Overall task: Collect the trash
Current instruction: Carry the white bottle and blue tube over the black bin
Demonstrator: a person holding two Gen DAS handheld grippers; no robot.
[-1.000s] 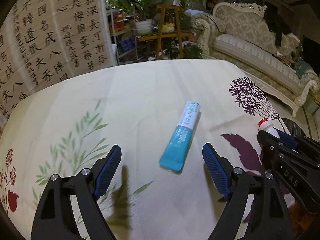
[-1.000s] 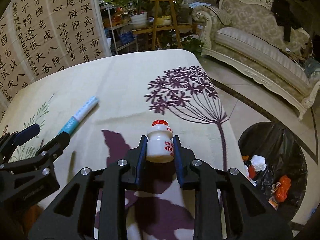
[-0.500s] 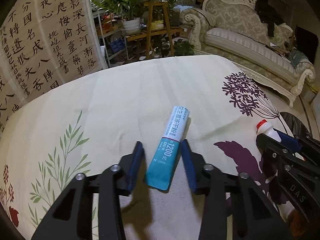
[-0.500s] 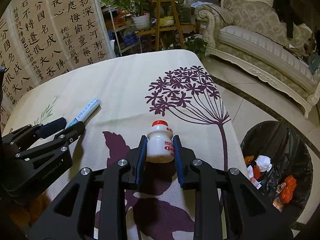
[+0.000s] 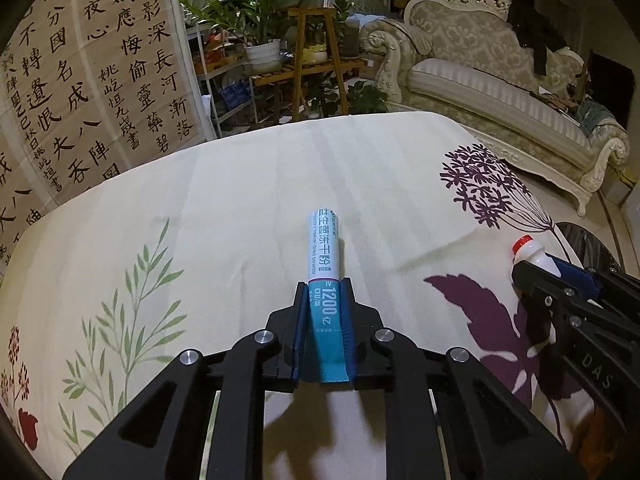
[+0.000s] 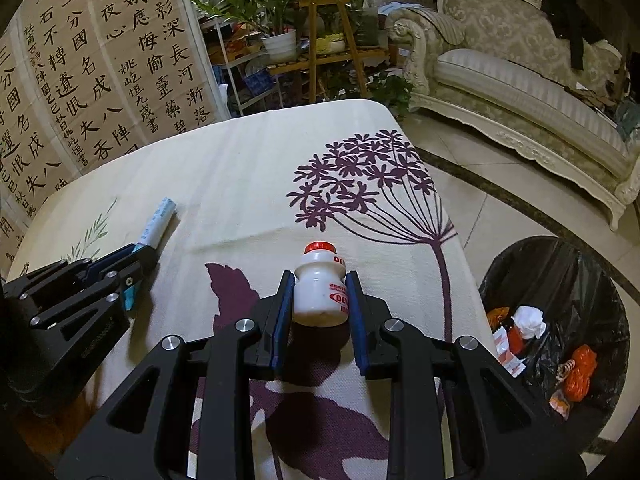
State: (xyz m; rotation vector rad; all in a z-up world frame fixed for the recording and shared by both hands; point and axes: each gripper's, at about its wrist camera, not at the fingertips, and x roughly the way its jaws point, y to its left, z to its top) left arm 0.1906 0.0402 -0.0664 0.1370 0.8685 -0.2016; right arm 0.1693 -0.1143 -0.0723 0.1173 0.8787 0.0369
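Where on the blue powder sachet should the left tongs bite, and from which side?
At its near teal end, coming along its length from the near table edge. The sachet lies flat and narrow, pointing away, so the left tongs, now closing, pinch its long edges.

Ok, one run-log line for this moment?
left hand-held gripper: closing on sachet | right hand-held gripper: shut on bottle | trash bin: right of table
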